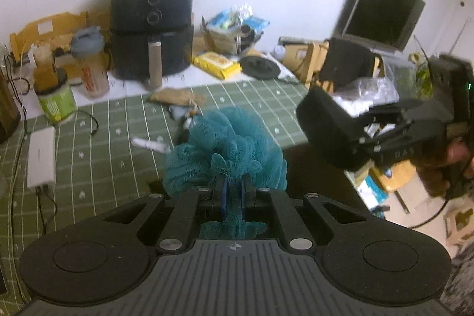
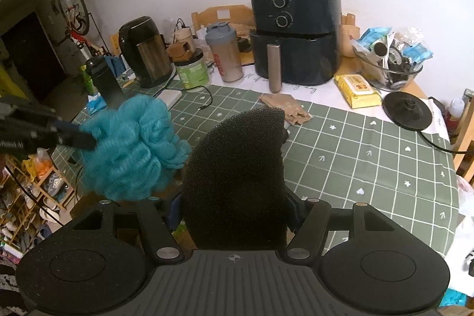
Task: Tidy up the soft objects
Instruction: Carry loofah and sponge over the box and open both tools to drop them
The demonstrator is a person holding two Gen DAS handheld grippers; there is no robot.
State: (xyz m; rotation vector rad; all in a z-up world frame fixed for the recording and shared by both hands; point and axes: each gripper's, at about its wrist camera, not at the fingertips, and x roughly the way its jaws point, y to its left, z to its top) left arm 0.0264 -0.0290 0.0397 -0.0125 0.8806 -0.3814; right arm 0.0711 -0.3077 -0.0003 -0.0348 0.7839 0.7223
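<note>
Centrally, the left tool (image 1: 233, 197) pinches a teal mesh bath pouf (image 1: 228, 150) between its blue pads, the jaws drawn almost together on a gathered tuft of netting. The pouf is a ruffled ball of fine gauzy mesh, bunched into loose folds, slightly blurred, and it hangs clear of the green checked surface (image 1: 103, 144), in front of the black air fryer (image 1: 152, 25). The right tool (image 2: 234, 212) clamps a black foam sponge (image 2: 237, 168), its jaws held apart by the sponge's width. The sponge is a coarse, open-pored block with a rounded top edge, standing upright between the jaws and also raised off the surface, in front of the air fryer and to the pouf's right in the right wrist view. Pouf and sponge lie just beside each other; whether they touch cannot be told. A yellow wipes packet (image 2: 357, 91) and a crumpled brown paper bag (image 2: 286, 105) lie near the air fryer's base.
</note>
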